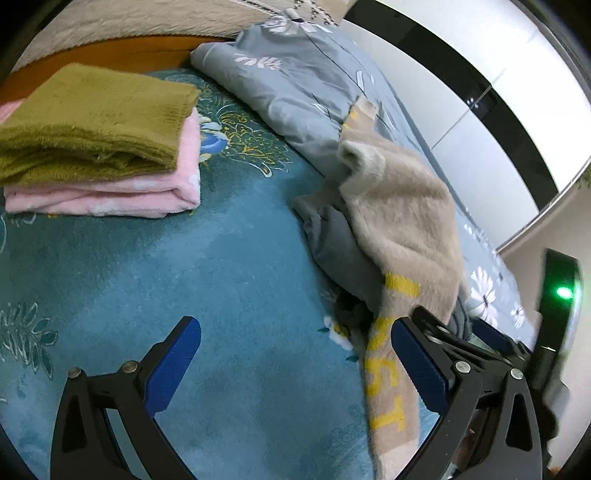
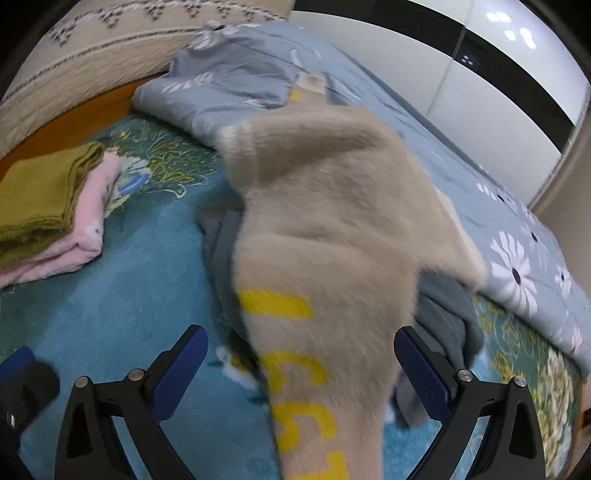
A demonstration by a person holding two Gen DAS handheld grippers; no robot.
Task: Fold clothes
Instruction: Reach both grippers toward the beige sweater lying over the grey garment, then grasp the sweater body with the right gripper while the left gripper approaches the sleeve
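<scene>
Left wrist view: the left gripper [image 1: 295,365] has its jaws wide apart, with nothing between the blue pads but the teal bed cover [image 1: 229,280]. The right-hand pad sits just beside the lower end of a beige fleece garment [image 1: 399,221], which runs down past it to the bottom edge of the picture. The right gripper [image 2: 301,373] also has its jaws spread apart; the beige garment hangs or lies in the gap between them, close to the lens and blurred, and neither pad is seen pressing on it.

Yellow block letters run along the beige garment. In the left view they read roughly "ST" at the lower end, with more letters above partly hidden by folds; in the right view the blur leaves them unreadable as a word.

Under the beige garment lies a crumpled dark grey garment [image 1: 332,243], showing on both sides of it. Both rest on the teal cover, which has a printed floral pattern, near the edge of a grey-blue quilt [image 1: 295,74] with white flowers that is bunched along the right side of the bed.

Toward the far left of the bed, well apart from the pile, stands a neat stack: an olive folded cloth [image 1: 88,122] on top of a pink folded cloth [image 1: 110,195]. Behind the stack, an orange-brown wooden edge [image 1: 122,55] and a cream textured headboard [image 1: 147,18] show. Glossy white wardrobe doors [image 1: 480,129] with black bands stand beyond the quilt. A black device with a green light [image 1: 561,291] shows at the right edge of the left view.
</scene>
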